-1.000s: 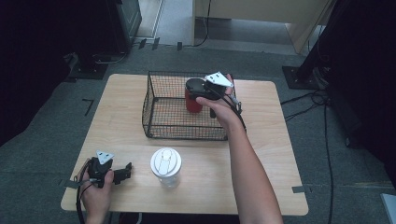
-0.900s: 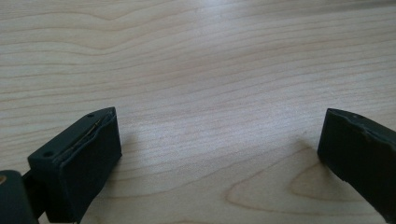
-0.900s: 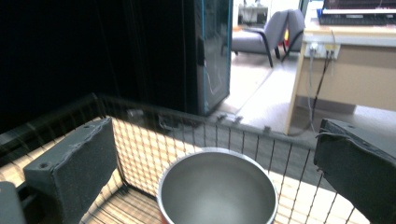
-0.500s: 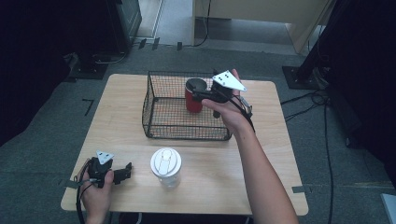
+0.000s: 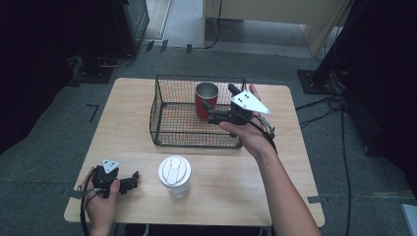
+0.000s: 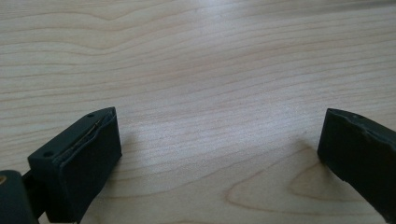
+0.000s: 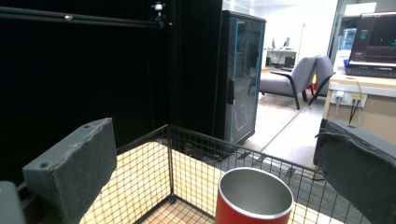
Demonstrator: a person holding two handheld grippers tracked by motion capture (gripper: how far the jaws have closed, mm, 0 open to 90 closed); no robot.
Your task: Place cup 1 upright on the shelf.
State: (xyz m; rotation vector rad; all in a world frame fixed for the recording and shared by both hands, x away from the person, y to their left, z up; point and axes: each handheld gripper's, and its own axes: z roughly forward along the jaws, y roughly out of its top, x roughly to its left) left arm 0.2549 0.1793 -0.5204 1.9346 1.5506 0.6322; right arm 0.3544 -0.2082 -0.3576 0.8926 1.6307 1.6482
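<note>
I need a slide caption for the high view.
Open right gripper beside red cup standing in wire basket.

A basket [image 5: 169,110] is set at the upper middle of the table [image 5: 295,172] in the high view. A cup [image 5: 206,98] stands upright inside it, toward its upper right corner. The right gripper [image 5: 216,117] is held just right of the cup, over the basket's right side. A lidded cup [image 5: 174,176] is placed below the basket, lower centre. The left gripper [image 5: 129,182] is found at the lower left, left of the lidded cup.
</note>
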